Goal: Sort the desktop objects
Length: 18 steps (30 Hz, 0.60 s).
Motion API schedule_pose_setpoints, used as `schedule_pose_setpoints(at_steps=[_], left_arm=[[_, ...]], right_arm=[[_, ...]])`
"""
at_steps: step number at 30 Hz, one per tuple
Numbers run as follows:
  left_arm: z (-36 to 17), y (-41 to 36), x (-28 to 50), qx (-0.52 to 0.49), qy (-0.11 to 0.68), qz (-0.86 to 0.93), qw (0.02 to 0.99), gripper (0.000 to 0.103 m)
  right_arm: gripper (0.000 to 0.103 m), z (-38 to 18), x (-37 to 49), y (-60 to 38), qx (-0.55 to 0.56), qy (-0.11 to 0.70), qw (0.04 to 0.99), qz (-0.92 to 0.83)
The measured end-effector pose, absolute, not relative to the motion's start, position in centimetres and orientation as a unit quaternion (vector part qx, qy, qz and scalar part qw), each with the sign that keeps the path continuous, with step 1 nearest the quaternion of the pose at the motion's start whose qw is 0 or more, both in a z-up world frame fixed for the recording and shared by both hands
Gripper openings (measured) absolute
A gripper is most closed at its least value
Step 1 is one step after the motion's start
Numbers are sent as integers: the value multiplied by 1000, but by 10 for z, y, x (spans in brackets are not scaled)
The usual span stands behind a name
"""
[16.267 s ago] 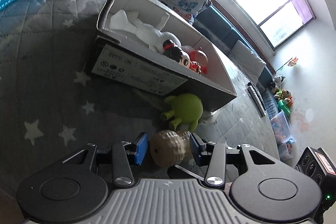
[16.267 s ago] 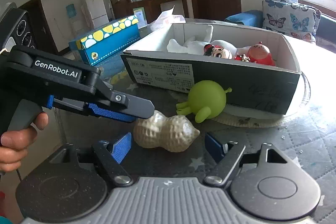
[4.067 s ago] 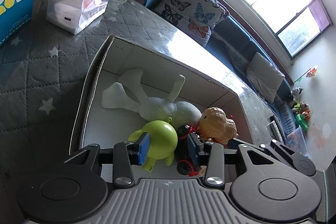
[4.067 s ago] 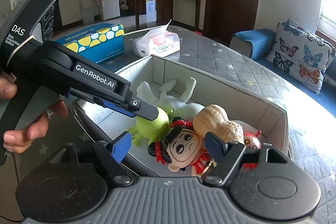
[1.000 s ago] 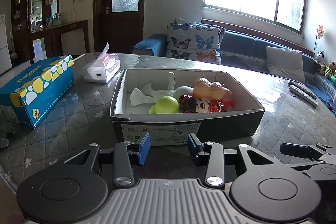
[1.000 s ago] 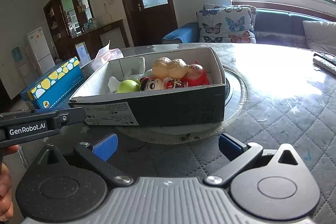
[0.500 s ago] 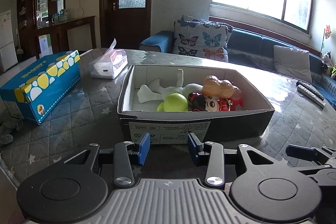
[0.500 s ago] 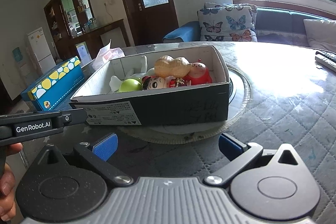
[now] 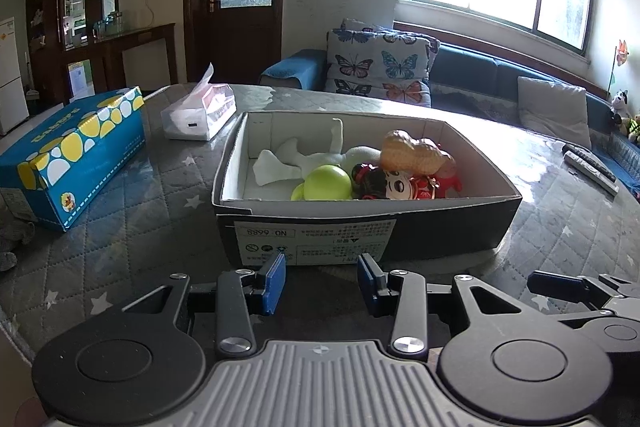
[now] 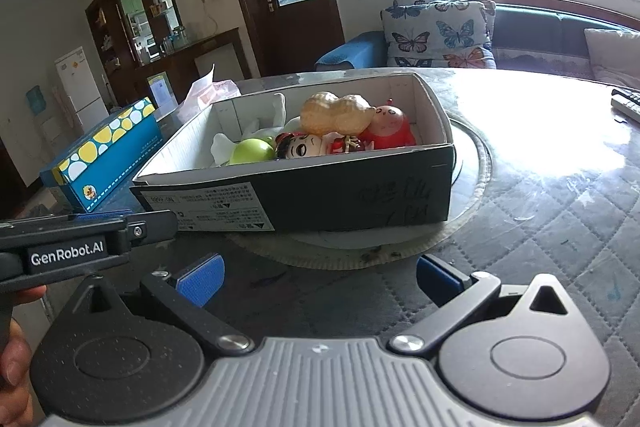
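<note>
I had drawn both my left gripper (image 9: 321, 279) and right gripper (image 10: 320, 277) back from the box (image 9: 360, 227), fingers apart and empty, leaving the peanut (image 9: 414, 157) and green toy (image 9: 326, 183) inside, so the sorting looked finished.

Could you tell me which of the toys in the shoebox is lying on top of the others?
The tan peanut toy. It rests across the black-haired doll and the red round figure, while the green toy and white plush lie lower down.
</note>
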<state>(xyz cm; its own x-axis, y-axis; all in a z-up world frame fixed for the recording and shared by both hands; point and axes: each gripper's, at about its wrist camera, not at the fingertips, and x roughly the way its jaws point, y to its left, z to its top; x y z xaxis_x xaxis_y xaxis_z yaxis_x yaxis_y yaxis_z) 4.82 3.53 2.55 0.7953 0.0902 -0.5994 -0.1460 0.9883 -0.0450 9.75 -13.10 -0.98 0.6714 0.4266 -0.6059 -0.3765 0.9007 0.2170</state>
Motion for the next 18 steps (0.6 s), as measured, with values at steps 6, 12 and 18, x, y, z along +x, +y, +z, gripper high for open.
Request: schedule_pose_setpoints(at_steps=[6,12,18], left_arm=[[23,35,54,-44,322,65,943,42],[20,37,59,-42,336,72,938,42],[18,37,67,-39,349,80,933,42]], right_arm=[[103,-13,102,-129,38,347,911,222],[103,-18,107,-127,34,357,907,222],[103,-19,113,-128,36,365,902,228]])
